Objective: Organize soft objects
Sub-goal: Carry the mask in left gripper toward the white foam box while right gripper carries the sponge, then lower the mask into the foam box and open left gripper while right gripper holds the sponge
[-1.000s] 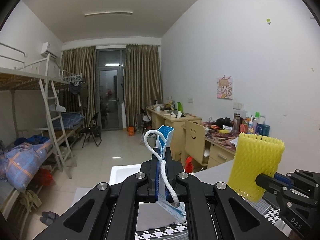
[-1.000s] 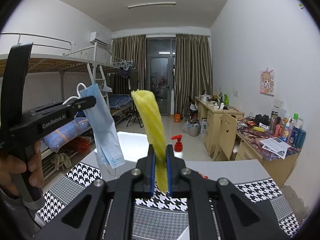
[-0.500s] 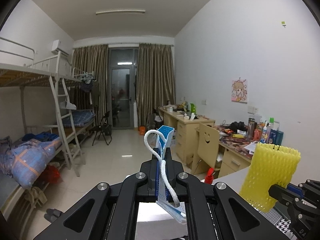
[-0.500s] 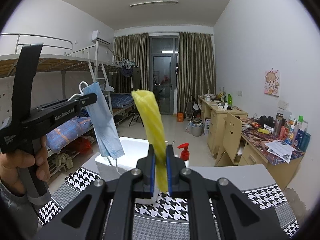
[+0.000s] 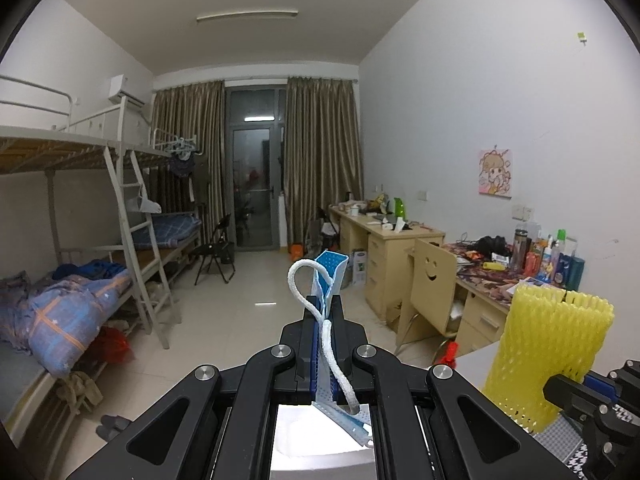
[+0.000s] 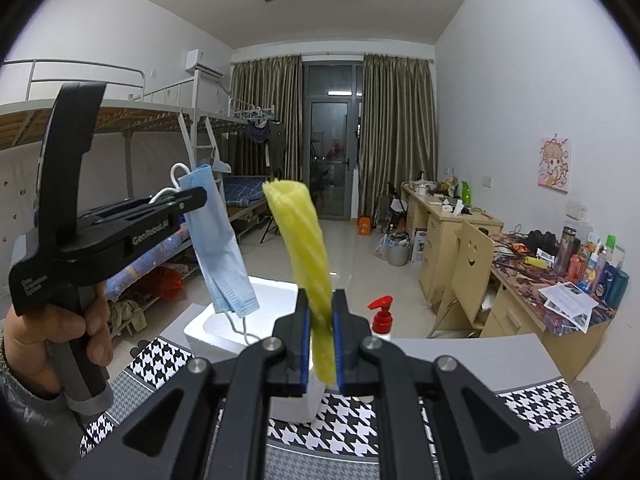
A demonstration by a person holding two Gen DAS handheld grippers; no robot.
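The left gripper (image 5: 326, 312) is closed tight on a pale blue pleated non-woven face mask (image 5: 329, 276) whose round white elastic ear loop (image 5: 304, 280) curls up and left, then trails down between the fingers. From the right wrist view the same left gripper (image 6: 196, 200) pinches the top of the face mask (image 6: 218, 240), which hangs limp and folded, its loops dangling just above the near-left corner of a white expanded-foam box (image 6: 208, 326).

The right gripper (image 6: 320, 312) is clamped on a yellow foam mesh sleeve (image 6: 306, 248), a squashed tube with a ribbed net texture that stands up and leans far-left. In the left wrist view that sleeve (image 5: 548, 356) shows its broad face, a diamond lattice with a scalloped top edge, held at its lower right by the right gripper (image 5: 560, 394).

The foam box sits on a table covered in a black-and-white houndstooth cloth (image 6: 332, 436), with a white pump bottle with a red head (image 6: 382, 316) just right of it.

Compared with half a second ago, both grippers have kept their grip. The box appears larger and more central under the right gripper, and the mask has shifted right, from beside the box's left edge to over its corner. In the left view the sleeve sits slightly lower and further right.
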